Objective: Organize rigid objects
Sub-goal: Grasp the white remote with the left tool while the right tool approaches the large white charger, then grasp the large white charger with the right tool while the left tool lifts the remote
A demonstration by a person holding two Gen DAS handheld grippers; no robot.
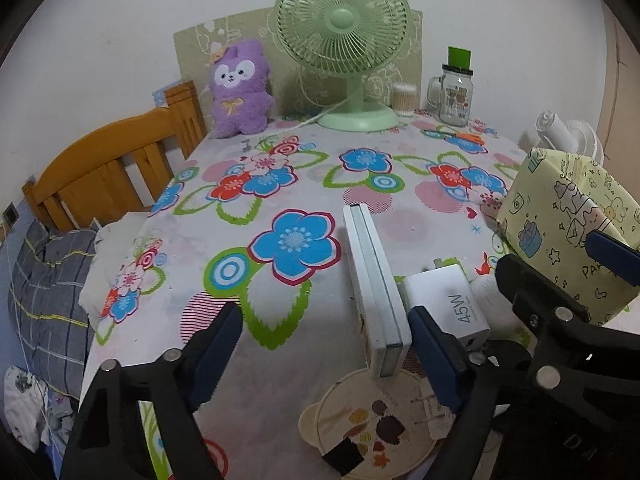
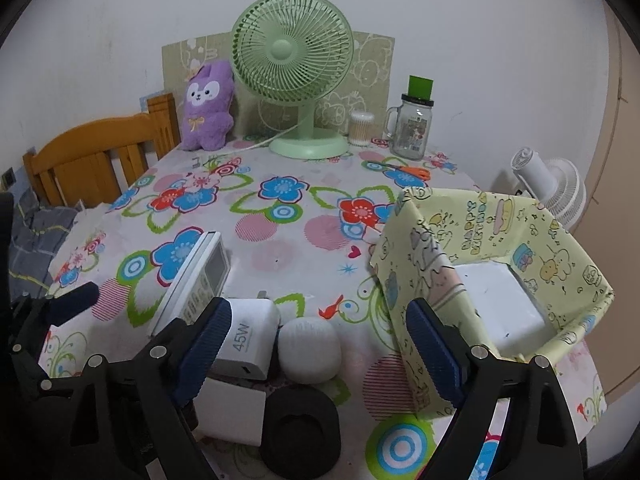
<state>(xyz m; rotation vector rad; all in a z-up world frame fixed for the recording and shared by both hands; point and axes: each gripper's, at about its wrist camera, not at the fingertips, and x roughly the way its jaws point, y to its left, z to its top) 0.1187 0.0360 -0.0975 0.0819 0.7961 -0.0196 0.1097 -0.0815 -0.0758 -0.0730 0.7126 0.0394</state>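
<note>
A white remote control (image 1: 374, 280) lies on the flowered tablecloth between my left gripper's (image 1: 326, 354) open jaws, close beside the right finger (image 1: 434, 354) and far from the left one. In the right wrist view, my right gripper (image 2: 320, 348) stands open over a cluster: a white 45W charger (image 2: 250, 340), a white rounded object (image 2: 310, 350), a black round object (image 2: 298, 434) and a small white block (image 2: 234, 412). Its left finger overlaps the charger. The yellow cartoon-print box (image 2: 568, 268), open-topped with a white bottom, stands just to the right.
A green desk fan (image 1: 344, 40), purple plush (image 1: 240, 88), glass jar mug (image 1: 456, 96) and orange scissors (image 2: 412, 172) sit at the back. A cream picture plate (image 1: 360, 420) lies near the front edge. A wooden bed frame (image 1: 104, 176) is at the left.
</note>
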